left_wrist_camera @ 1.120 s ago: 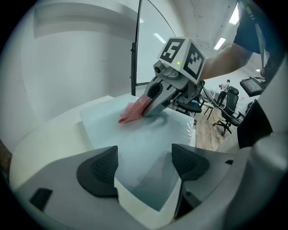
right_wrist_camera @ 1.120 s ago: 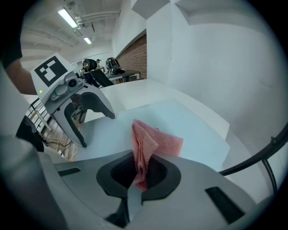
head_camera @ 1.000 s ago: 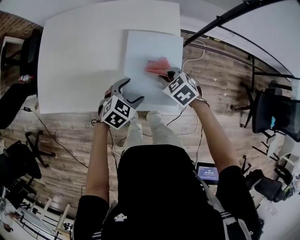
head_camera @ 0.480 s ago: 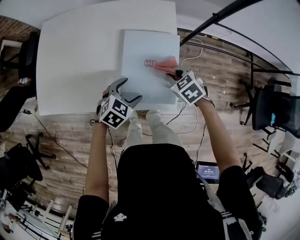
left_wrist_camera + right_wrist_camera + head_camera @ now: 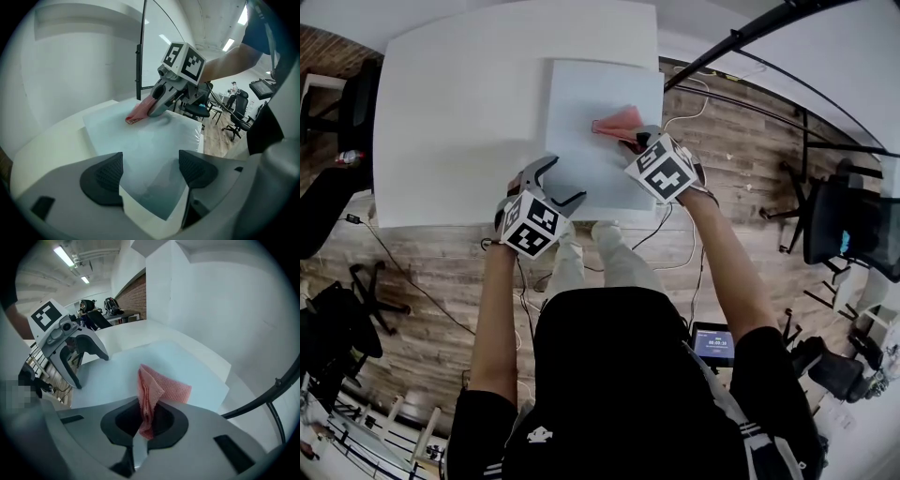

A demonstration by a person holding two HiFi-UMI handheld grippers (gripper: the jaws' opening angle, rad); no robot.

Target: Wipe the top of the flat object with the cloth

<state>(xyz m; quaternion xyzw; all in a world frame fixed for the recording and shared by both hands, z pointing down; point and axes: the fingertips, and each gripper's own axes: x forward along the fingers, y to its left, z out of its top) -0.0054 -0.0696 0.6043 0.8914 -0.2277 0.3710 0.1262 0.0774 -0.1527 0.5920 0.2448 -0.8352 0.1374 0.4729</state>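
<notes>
White counter (image 5: 459,112): right tongs (image 5: 632,140) pinching cloth (image 5: 617,120) slide back toward flat object's (image 5: 591,89) middle, probably mid-wipe; left tongs (image 5: 562,181) spread, empty.

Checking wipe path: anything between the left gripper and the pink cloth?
Nothing. Only bare top of the pale flat board lies between the left gripper and the pink woven cloth, per left gripper view.

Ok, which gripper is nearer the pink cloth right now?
Right. The right gripper is shut on the cloth, holding it on the flat white board. The left gripper sits open at the board's near left corner, apart from the cloth.
</notes>
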